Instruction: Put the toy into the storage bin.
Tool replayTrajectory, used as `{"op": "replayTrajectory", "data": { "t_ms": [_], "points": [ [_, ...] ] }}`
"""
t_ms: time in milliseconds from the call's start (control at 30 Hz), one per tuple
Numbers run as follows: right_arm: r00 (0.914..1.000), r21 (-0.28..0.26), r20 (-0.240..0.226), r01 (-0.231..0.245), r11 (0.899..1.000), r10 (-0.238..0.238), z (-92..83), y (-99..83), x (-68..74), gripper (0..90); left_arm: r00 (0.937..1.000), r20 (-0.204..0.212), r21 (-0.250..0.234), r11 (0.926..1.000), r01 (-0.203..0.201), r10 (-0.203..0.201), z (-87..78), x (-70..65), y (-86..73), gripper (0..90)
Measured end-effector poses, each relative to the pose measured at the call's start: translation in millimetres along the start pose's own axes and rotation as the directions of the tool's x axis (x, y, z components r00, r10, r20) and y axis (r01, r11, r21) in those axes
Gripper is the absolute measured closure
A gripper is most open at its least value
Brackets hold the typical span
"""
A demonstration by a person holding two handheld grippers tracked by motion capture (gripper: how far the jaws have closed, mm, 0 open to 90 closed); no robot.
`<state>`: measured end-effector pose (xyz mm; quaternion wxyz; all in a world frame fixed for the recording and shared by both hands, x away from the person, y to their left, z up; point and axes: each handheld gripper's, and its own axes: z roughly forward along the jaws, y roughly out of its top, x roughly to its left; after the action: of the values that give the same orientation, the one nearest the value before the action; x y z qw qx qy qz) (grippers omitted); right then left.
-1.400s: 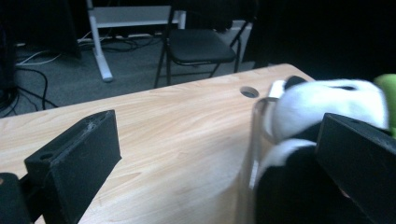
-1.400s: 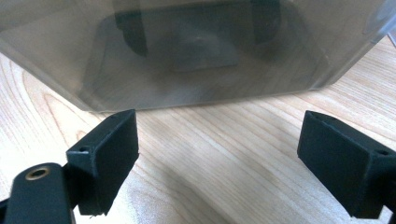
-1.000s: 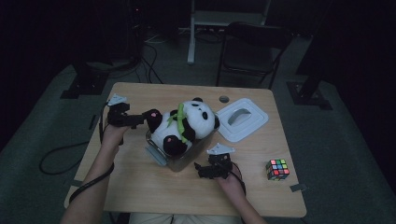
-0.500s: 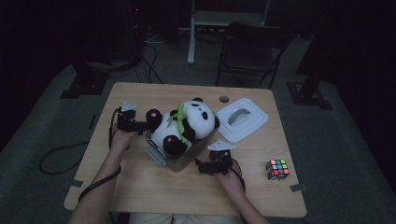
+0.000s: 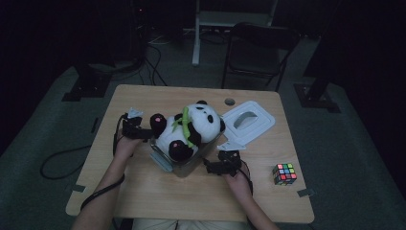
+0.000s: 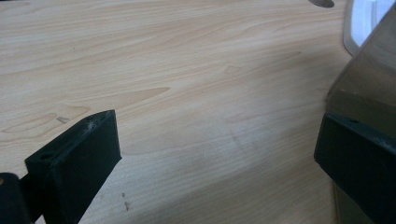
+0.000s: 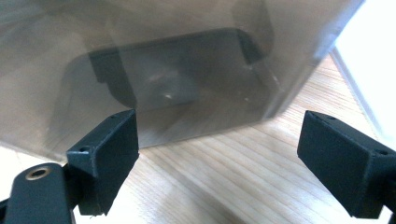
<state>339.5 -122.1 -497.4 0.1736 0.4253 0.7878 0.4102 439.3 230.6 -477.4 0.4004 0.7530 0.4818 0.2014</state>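
The panda point(image 5: 189, 130) already sits in the clear box point(image 5: 184, 160) at the middle of the table point(image 5: 143, 201), but only partly: its head and legs bulge well above the rim, so the stuffing-in looks unfinished. The white lid point(image 5: 249, 122) lies apart, behind and to the right of the box, not yet fitted. The left gripper point(image 5: 136, 132) is at the box's left side beside a panda leg, its jaws standing wide apart over bare wood with one jaw seemingly against the box wall point(image 6: 369, 88) (the view is too tight to be sure of contact). The right gripper point(image 5: 221, 165) is at the box's right front corner, jaws likewise spread and holding nothing, the tinted wall point(image 7: 177, 74) just ahead of them. Left to do, I judge: press the panda down, then fetch and close the lid. A cube point(image 5: 284, 173) sits untouched near the table's right edge
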Motion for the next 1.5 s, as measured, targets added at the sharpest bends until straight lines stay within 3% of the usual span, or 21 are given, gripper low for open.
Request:
{"op": "replayTrajectory", "data": {
  "t_ms": [233,500,733,1000,1200,1500],
  "points": [
    [0.9995,-0.026,0.029,-0.011,1.000,0.012,-8.2,-3.5,-7.4,12.3,0.9991,-0.001,0.009,0.9991,-0.041,0.041,-10.2,-13.2,-5.6,1.1],
    [0.9986,-0.020,0.026,-0.046,0.999,0.046,-15.7,-7.3,-22.6,13.9,0.9947,0.043,0.017,0.9954,-0.095,0.094,-20.5,-36.3,-11.6,1.0],
    [0.9939,-0.040,0.019,-0.107,0.993,0.108,-21.8,-14.9,-37.0,15.2,0.9849,0.103,0.010,0.9900,-0.141,0.139,-28.6,-61.6,-16.8,1.0],
    [0.9936,-0.040,0.043,-0.102,0.994,0.104,-25.6,-16.3,-43.5,17.3,0.9737,0.155,0.009,0.9854,-0.170,0.167,-32.8,-82.8,-22.4,1.0],
    [0.9954,-0.036,0.038,-0.087,0.996,0.088,-23.1,-15.9,-41.2,18.0,0.9773,0.139,0.002,0.9869,-0.161,0.160,-40.5,-80.4,-23.6,1.1],
    [0.9985,-0.014,0.022,-0.050,0.999,0.050,-22.0,-16.4,-32.8,18.2,0.9776,0.133,-0.001,0.9865,-0.164,0.163,-47.4,-78.5,-26.3,1.1]
  ]
}}
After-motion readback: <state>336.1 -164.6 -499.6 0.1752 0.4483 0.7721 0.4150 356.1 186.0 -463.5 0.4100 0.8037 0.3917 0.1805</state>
